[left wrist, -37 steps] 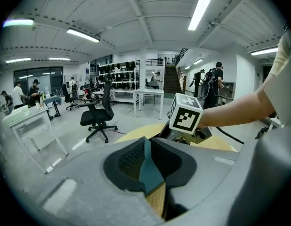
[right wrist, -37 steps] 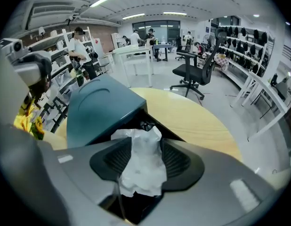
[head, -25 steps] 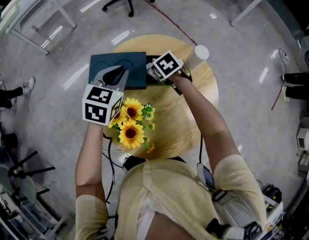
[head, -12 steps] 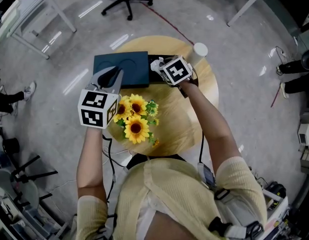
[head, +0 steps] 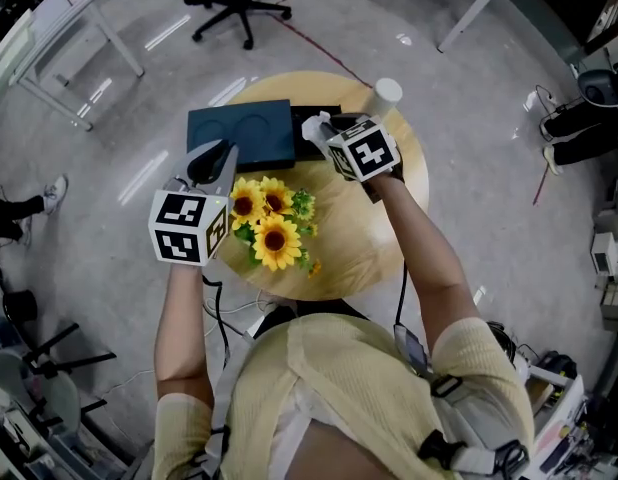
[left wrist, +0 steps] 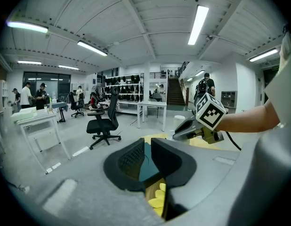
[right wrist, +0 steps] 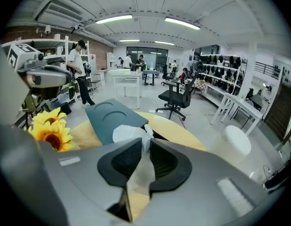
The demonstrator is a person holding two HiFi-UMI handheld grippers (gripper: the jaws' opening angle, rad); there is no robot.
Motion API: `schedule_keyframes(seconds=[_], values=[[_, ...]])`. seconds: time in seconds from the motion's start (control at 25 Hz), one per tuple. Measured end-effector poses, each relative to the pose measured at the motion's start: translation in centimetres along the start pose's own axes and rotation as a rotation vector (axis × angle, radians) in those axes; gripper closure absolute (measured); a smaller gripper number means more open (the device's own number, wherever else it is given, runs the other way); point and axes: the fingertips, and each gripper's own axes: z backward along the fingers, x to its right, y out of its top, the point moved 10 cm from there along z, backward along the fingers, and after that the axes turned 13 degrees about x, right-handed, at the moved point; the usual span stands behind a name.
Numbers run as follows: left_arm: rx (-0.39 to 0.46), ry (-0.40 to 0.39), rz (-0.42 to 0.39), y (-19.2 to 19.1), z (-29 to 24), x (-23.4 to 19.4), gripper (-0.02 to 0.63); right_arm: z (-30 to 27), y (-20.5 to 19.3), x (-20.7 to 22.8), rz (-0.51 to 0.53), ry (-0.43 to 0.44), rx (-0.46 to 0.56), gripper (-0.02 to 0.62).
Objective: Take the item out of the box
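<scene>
Both forearms reach over the round bench [head: 364,243] toward its far edge. The left hand-held gripper [head: 217,158] hovers over the near-left edge of the teal lid [head: 244,133], jaws slightly apart and empty. The right hand-held gripper [right wrist: 144,160] is clenched on a white tissue [right wrist: 128,133] over the black box [head: 327,114].

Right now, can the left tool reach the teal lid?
Probably yes. The left tool, empty with jaws apart, hangs by a near corner of the teal lid. Its top is bare, the sunflowers sit beside it, and the right tool grips white paper to its right.
</scene>
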Motion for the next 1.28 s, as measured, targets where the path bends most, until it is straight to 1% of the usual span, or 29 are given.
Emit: schedule_keyframes(seconds=[0.24, 0.6, 0.92, 1.04, 1.28], values=[[0.034, -0.017, 0.009, 0.7, 1.6, 1.1, 0.563, 3.9, 1.3, -1.3, -0.014, -0.007, 0.069, 0.532], [0.041, -0.018, 0.015, 0.4, 4.9, 2.0, 0.565, 8.1, 1.4, -4.0, -0.056, -0.01, 0.155, 0.532], [0.063, -0.017, 0.033, -0.1, 7.8, 2.6, 0.566, 11.4, 1.4, -6.9, -0.079, -0.003, 0.217, 0.532], [0.071, -0.018, 0.039, 0.1, 8.5, 2.9, 0.568, 12.8, 1.4, -7.5, -0.087, 0.003, 0.239, 0.532], [0.077, -0.02, 0.044, -0.1, 9.6, 3.5, 0.568, 15.1, 0.6, -8.5, -0.094, -0.014, 0.258, 0.532]])
